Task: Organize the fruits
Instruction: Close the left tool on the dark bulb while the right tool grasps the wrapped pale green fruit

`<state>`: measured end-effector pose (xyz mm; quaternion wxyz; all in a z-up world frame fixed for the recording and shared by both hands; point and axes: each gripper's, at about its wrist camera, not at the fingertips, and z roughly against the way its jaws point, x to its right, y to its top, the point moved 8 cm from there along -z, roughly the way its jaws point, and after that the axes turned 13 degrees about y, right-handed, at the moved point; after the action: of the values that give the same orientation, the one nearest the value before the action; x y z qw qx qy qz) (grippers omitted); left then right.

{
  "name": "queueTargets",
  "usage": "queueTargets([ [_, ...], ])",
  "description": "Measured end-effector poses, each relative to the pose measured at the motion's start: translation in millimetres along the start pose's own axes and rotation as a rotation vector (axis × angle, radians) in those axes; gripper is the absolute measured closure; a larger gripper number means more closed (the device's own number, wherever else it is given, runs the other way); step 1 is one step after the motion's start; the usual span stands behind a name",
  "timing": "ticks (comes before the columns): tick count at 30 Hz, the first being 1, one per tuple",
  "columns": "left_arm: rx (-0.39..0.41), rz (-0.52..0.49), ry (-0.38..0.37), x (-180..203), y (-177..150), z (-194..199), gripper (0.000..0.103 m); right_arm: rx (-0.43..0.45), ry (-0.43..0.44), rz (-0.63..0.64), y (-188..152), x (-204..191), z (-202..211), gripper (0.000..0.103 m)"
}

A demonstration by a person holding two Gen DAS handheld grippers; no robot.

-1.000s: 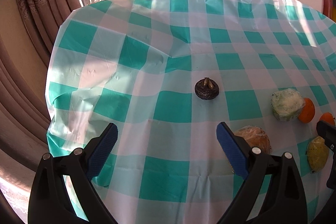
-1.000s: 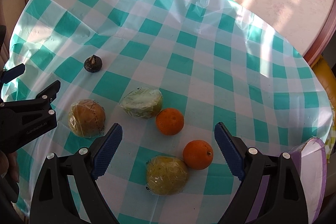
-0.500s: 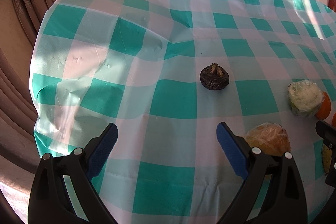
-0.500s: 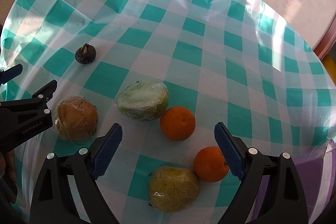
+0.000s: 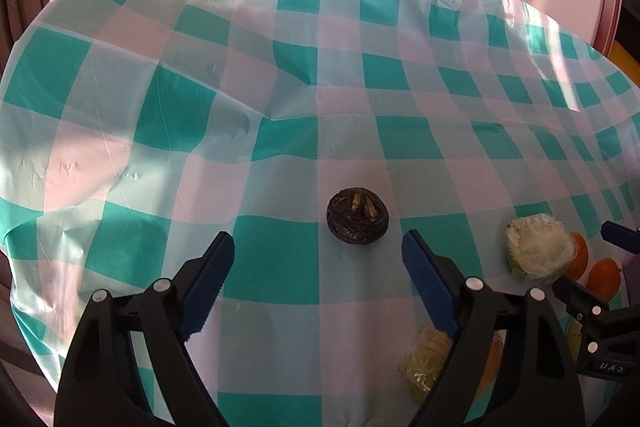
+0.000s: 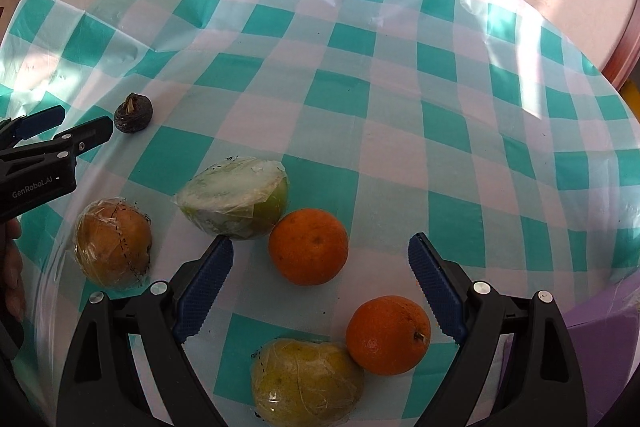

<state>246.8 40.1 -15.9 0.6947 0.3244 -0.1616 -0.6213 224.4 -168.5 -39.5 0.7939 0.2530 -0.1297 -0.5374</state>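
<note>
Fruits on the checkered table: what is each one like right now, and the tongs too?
Dark round fruit: bare, lying alone.
Cut green fruit: wrapped in film.
Brown fruit: wrapped.
Yellow-green fruit: wrapped.
Far orange: bare.
Near orange: bare, touching the yellow-green fruit.
Left tongs: closing, nothing between them.
Right tongs: open, empty.

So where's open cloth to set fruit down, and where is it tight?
Free: the far tablecloth beyond the dark round fruit and upper orange, plus its right side. Crowded: the near edge, where wrapped fruits and the lower orange cluster by the right gripper.
</note>
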Motion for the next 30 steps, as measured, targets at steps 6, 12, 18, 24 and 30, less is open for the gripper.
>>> queueTargets([
  [6, -0.048, -0.086, -0.047, 26, 6, -27, 0.044, 0.008, 0.072, 0.012, 3, -8, 1, 0.017],
  [12, -0.051, -0.11, -0.053, 30, 4, -33, 0.063, 0.011, 0.064, 0.093, 14, -24, -3, 0.017],
  [18, -0.017, -0.105, 0.008, 19, 4, -21, 0.063, -0.005, 0.057, 0.157, 24, -36, -18, 0.017],
  [24, 0.018, -0.104, 0.069, 7, 3, -4, 0.063, -0.042, 0.079, 0.196, 28, -43, -34, 0.018],
  [30, 0.043, -0.097, 0.122, -6, 2, 11, 0.064, -0.053, 0.127, 0.201, 28, -46, -40, 0.042],
])
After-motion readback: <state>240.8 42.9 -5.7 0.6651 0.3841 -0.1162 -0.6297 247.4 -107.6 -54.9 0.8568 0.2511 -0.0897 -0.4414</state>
